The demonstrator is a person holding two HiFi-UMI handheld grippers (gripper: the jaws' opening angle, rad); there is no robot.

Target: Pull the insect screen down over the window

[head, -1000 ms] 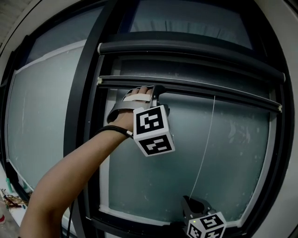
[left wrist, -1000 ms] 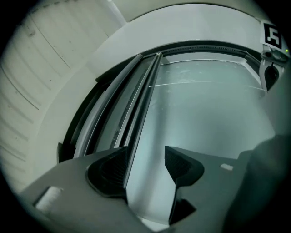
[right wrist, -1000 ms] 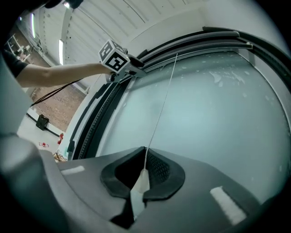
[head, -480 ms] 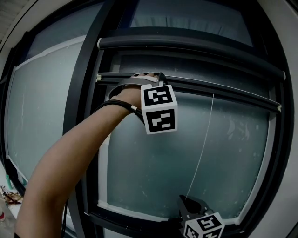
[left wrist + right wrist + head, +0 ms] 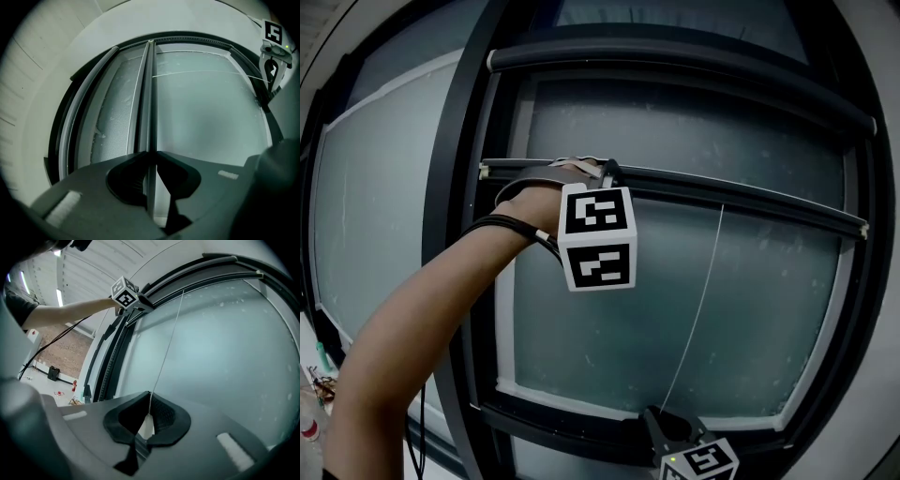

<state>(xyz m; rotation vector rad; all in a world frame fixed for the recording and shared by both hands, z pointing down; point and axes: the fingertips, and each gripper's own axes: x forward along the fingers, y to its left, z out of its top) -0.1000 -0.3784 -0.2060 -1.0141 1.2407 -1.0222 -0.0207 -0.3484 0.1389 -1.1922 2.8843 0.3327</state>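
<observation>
The insect screen's black pull bar (image 5: 741, 195) hangs a little below the roller housing (image 5: 675, 66), with mesh showing between them. My left gripper (image 5: 605, 173) sits at the bar's left part. In the left gripper view its jaws are closing, their tips meeting the bar's thin edge (image 5: 146, 103) from both sides at the left gripper (image 5: 151, 153). A thin white cord (image 5: 698, 300) runs from the bar down to my right gripper (image 5: 661, 427) near the sill. That right gripper (image 5: 149, 397) is shut on the cord (image 5: 166, 348), just above its white end tab (image 5: 147, 427).
A thick black mullion (image 5: 455, 234) stands left of the window, and the black bottom frame (image 5: 562, 427) runs under the glass. The person's bare forearm (image 5: 422, 328) reaches up from the lower left. Small clutter (image 5: 314, 375) lies on the floor at far left.
The left gripper has swung in onto the pull bar and its jaws have narrowed around it. The right gripper stays low, still holding the cord.
</observation>
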